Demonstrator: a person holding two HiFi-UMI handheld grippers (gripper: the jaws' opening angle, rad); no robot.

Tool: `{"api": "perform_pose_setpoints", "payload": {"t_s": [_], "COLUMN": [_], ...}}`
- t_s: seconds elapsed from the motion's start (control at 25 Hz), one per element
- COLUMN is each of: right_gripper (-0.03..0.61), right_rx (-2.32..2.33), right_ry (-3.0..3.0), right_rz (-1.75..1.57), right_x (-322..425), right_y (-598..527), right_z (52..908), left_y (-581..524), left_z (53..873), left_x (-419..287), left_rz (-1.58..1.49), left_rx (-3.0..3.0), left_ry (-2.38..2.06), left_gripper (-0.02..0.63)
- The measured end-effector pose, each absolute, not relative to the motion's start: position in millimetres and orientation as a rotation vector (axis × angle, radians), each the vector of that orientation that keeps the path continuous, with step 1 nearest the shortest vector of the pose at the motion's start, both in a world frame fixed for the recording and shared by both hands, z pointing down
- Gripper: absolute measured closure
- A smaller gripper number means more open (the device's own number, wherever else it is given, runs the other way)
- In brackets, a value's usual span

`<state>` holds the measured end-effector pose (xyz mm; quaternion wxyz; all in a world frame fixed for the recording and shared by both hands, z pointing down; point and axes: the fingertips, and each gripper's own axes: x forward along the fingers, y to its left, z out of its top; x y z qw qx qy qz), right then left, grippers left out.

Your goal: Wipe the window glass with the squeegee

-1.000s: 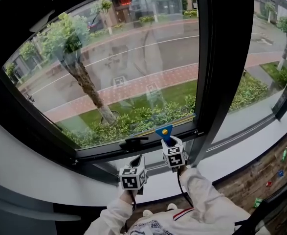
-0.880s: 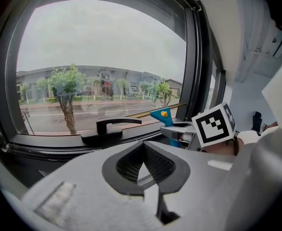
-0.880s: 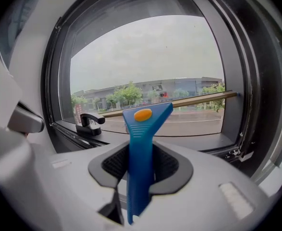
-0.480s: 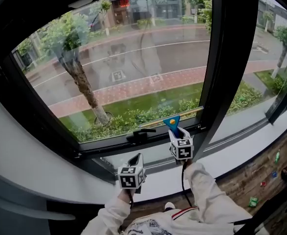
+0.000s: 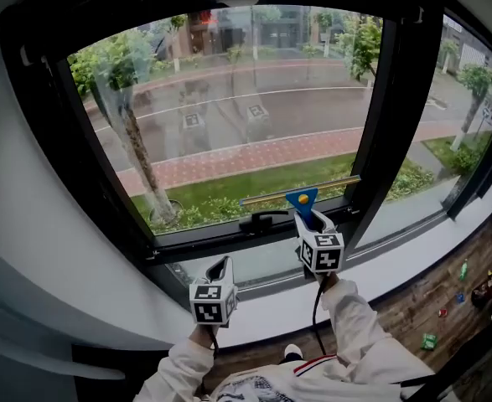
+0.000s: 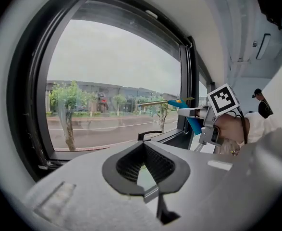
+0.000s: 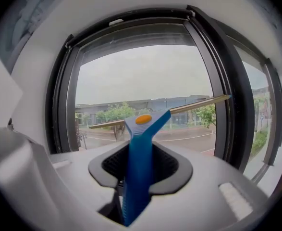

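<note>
The window glass [image 5: 229, 115] is a large pane in a black frame. My right gripper [image 5: 311, 223] is shut on the blue squeegee [image 5: 302, 200] by its handle, just in front of the pane's lower right part. The squeegee's long blade [image 5: 271, 196] lies level across the bottom of the glass; I cannot tell whether it touches. In the right gripper view the blue handle [image 7: 139, 167] rises from between the jaws of my right gripper [image 7: 140, 153], with the blade [image 7: 189, 106] across the pane. My left gripper [image 5: 220, 268] is low, left of the right one, shut and holding nothing [image 6: 143, 146].
A black window handle [image 5: 262, 219] sits on the lower frame just under the blade. A thick black mullion [image 5: 388, 124] divides this pane from another [image 5: 455, 132] on the right. Below runs a white sill [image 5: 396, 262], then wooden floor [image 5: 447, 304] with small items. A person [image 6: 262, 105] stands behind.
The right gripper has risen with the squeegee, and the blade has turned level across the lower glass. The left gripper has drifted slightly left. The head view has tilted up.
</note>
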<state>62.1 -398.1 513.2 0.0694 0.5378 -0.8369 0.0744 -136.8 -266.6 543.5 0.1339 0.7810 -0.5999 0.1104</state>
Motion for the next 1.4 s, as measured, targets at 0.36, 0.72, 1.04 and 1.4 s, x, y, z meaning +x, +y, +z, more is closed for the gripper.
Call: {"api": "perform_pose_setpoints", "payload": {"t_s": [0.36, 0.72, 1.04, 1.4], "right_gripper": [0.453, 0.453, 0.453, 0.453], "right_rx": [1.578, 1.519, 1.551, 1.501], "right_ry": [-2.675, -2.802, -2.88, -2.959], "right_rz": [0.134, 0.01, -0.047, -0.081], "right_x": [-63, -170, -200, -226], "right_y": [-309, -288, -331, -371], "right_z": [397, 268, 167, 99], "left_y": [-217, -233, -281, -321], "left_z": [402, 260, 183, 127], "left_x": [-239, -307, -327, -342], "left_rz": [0.178, 0.164, 0.118, 0.057], "left_rx": [2.447, 2.487, 2.47, 2.397], "left_ry": [-1.872, -2.029, -2.093, -2.213], "left_gripper": [0.612, 0.612, 0.612, 0.612]}}
